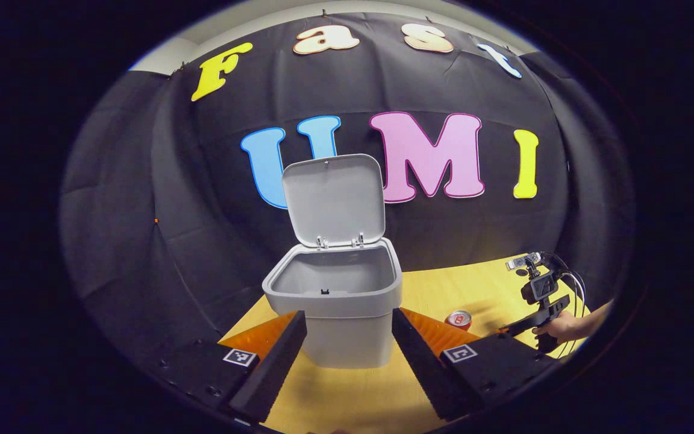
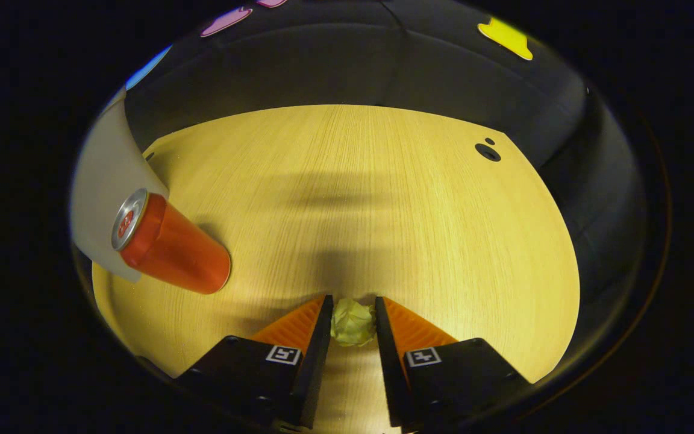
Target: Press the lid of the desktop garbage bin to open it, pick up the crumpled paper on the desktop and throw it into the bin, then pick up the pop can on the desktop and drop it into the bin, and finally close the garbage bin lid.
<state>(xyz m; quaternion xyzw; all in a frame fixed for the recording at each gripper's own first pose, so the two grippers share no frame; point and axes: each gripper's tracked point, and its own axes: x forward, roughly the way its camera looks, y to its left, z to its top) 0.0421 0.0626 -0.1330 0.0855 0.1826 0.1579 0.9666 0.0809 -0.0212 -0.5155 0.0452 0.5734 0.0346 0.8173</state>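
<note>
Right now my right gripper (image 2: 352, 319) has its fingers narrowed onto the small crumpled ball of yellowish paper (image 2: 352, 323), one finger pressing each side, on the pale wooden desktop (image 2: 383, 199). My left gripper (image 1: 349, 328) is spread wide, fingers flanking the grey plastic bin (image 1: 335, 307) without touching. I see its lid (image 1: 334, 199) upright, its inside bare. Beside the bin stands the red pop can (image 2: 169, 244).
</note>
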